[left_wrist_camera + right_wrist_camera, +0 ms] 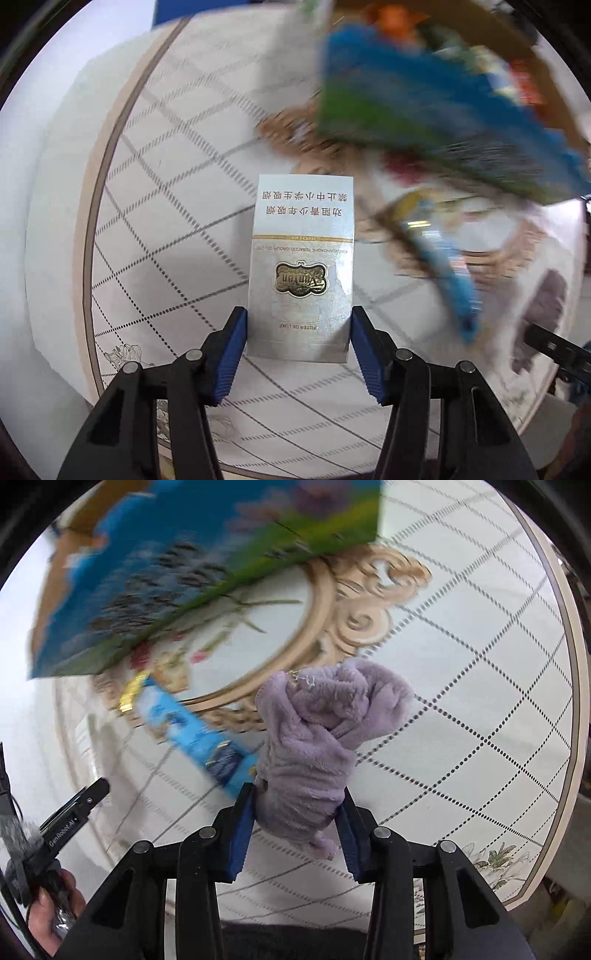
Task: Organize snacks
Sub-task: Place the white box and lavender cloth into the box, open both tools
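Observation:
My left gripper [298, 326] is shut on a silver cigarette pack [303, 258], held upright above the round patterned table [177, 206]. A crumpled purple fleece cloth [325, 738] is clamped in my right gripper [297, 810], which is shut on it; the same cloth [543, 314] shows at the right of the left wrist view. A narrow light-blue snack pack [192, 727] lies on the table left of the cloth, also blurred as the snack pack [443, 266]. A big blue and green box [177, 572] stands at the far side, seen again as the box [436, 110].
A cardboard box [491, 55] with colourful snack packets sits behind the blue and green box. The table's rim [576, 686] curves along the right. A hand [51, 904] holds the other gripper's handle at lower left. Both views are blurred by motion.

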Tool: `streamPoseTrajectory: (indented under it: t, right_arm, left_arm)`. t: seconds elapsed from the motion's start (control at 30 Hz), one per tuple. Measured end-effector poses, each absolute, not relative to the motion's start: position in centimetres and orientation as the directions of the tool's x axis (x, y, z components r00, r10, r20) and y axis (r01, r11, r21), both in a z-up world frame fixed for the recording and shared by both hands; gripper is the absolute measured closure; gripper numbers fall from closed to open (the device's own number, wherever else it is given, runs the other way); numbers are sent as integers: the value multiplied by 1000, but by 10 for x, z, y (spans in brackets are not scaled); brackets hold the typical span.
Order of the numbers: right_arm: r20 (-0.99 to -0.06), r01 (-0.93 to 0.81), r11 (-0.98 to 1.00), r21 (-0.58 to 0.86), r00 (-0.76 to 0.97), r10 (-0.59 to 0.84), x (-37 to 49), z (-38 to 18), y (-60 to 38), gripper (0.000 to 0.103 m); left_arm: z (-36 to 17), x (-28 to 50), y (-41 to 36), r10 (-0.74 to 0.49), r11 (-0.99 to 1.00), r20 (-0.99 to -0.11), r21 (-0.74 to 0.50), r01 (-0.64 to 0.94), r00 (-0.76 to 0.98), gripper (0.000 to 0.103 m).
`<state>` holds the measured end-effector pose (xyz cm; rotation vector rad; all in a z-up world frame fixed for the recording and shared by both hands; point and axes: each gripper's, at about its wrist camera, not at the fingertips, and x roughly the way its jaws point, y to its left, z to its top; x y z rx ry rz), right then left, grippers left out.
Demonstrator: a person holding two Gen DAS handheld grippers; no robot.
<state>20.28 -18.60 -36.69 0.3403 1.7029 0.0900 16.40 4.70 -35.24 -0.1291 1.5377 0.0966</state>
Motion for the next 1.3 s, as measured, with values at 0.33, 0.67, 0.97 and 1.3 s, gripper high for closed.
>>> streamPoseTrajectory:
  t: [0.33, 0.67, 0.97, 1.3]
  right_arm:
    - [-915, 47, 914, 402, 41, 400, 231, -239, -169, 59]
    - [-925, -38, 929, 367, 85, 369, 356, -216, -146, 59]
    - [-956, -55, 956, 287, -85, 282, 413, -292, -118, 59]
    - [-956, -67, 968, 241, -186, 225, 425, -330, -110, 36]
  left_arm:
    - [-205, 242, 14, -190, 981, -945, -194, 12, 266, 50]
    - [-210, 373, 18, -206, 977, -948, -211, 5, 241, 50]
    - [-307, 431, 33, -196, 978, -980, -194, -71, -21, 50]
    - [-323, 429, 32, -156, 985, -984, -149, -89, -83, 47]
